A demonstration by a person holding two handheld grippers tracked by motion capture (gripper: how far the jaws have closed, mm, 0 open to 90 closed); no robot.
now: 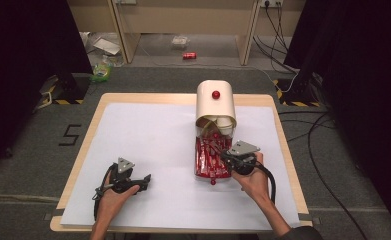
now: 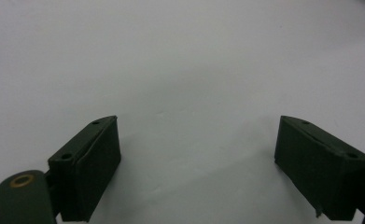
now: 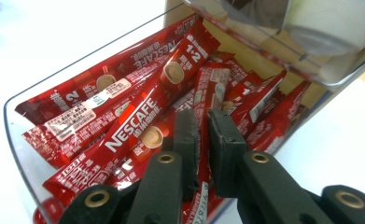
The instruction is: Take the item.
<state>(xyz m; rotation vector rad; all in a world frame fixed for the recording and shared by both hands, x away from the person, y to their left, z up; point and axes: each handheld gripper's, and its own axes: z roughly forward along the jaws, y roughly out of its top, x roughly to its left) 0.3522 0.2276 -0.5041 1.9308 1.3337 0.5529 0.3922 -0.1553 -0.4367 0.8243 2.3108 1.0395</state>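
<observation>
A cream dispenser with a red knob stands at the back of the table. In front of it lies its clear drawer, full of red Nescafe coffee sachets. My right gripper reaches into the drawer from the right. Its jaws are nearly together, with a thin red sachet pinched between the pads. My left gripper rests on the white sheet at the front left. Its jaws stand wide open over bare white paper.
The white sheet covers a wooden table. White cups show under the dispenser's front flap. On the floor beyond are a red can, loose packaging and cables at the right.
</observation>
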